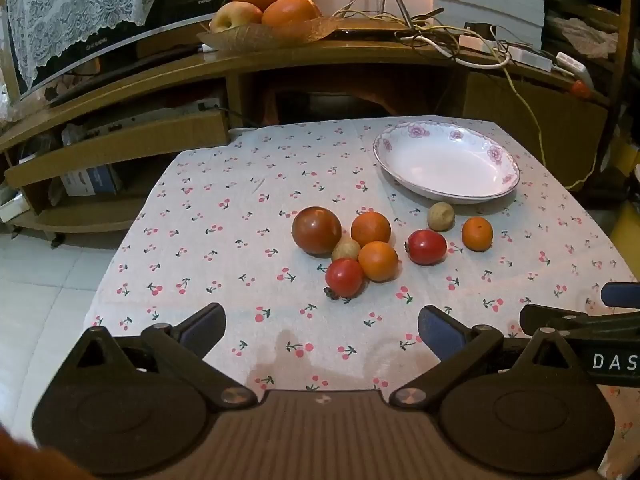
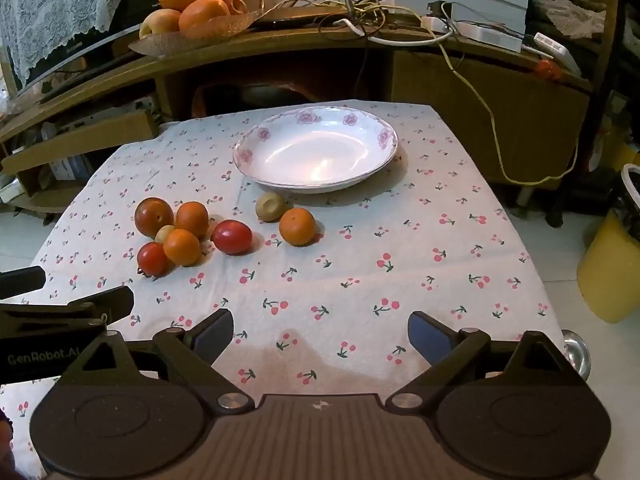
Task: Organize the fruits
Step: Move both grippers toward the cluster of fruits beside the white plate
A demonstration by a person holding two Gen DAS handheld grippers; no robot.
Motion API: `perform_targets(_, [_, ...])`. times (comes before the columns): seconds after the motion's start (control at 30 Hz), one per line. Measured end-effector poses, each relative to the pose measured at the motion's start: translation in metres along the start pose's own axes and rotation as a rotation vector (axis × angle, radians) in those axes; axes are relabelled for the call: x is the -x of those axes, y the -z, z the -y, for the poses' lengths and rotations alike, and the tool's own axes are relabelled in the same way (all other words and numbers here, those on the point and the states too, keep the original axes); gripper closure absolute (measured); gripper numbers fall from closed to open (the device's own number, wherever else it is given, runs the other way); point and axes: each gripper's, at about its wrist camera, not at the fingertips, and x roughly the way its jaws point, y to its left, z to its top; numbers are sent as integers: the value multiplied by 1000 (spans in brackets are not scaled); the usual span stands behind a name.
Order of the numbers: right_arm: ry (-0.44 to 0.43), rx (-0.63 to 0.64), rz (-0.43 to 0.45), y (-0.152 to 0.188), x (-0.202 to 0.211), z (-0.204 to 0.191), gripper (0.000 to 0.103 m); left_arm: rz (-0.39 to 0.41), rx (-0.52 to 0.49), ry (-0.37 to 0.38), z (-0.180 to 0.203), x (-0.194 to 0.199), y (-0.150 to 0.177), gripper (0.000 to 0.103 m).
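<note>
Cherry-print cloth (image 1: 240,216) covers the small table, with a wooden desk (image 2: 280,46) behind it carrying a tangle of cables and a basket of oranges (image 1: 260,34). Toward the far right of the cloth sits a white plate (image 2: 280,178) with pink flowers on its rim, nothing in it. The fruit lies loose on the cloth just in front of the plate: a dark reddish plum (image 1: 316,230), two oranges (image 1: 371,229) and a small tan fruit (image 1: 346,249) bunched together, touching, with a red tomato (image 1: 344,277) at the near edge of the bunch. A second tomato (image 2: 231,237) lies slightly apart, and nearer the plate are another tan fruit (image 2: 271,207) and a third orange (image 2: 297,226). Both tools hover over the near edge, side by side: the left gripper (image 1: 322,330) has its jaws spread wide, holding nothing, and the right gripper (image 2: 320,332) likewise.
</note>
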Motion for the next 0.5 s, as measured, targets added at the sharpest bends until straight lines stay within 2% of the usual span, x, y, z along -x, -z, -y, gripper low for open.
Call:
perform_targets(0.27, [-17, 19, -28, -1, -9, -5, 11, 15, -26, 0, -3, -7, 2, 0])
perform_targets(0.4, [-43, 38, -36, -8, -15, -3, 13, 21, -23, 32, -7, -14, -1, 0])
perform_targets(0.5, [-69, 44, -32, -17, -20, 0, 16, 37, -86, 4, -2, -20, -3, 0])
